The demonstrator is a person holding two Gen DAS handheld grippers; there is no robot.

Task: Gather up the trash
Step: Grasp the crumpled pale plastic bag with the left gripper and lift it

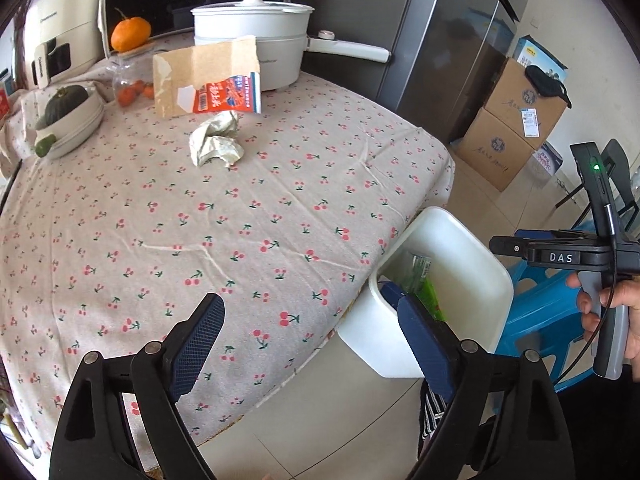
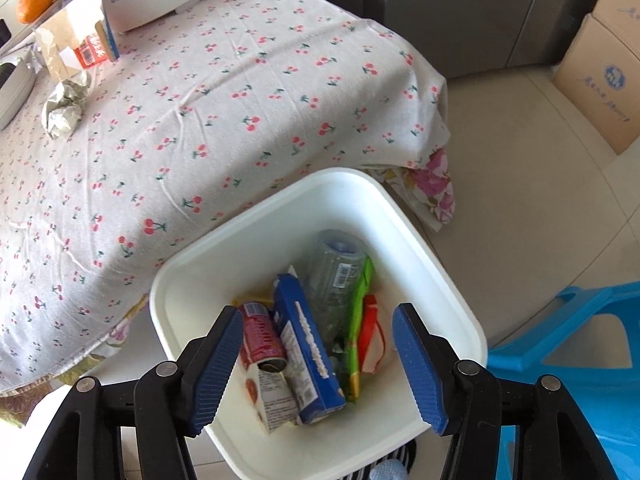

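Both the left gripper [image 1: 312, 344] and right gripper [image 2: 318, 364] were held spread and empty; crumpled paper [image 1: 216, 144] was left mid-tabletop, toward the far edge.

bin [image 2: 404, 216]: white, w/ trash | paper wad [image 1: 216, 142]: crumpled, on table | torn carton [image 1: 208, 76]: upright

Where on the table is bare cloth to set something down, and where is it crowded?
Bare: the tablecloth from the crumpled paper to the near edge beside the white bin. Crowded: the far edge, with torn carton, pot, jar and squash bowl.
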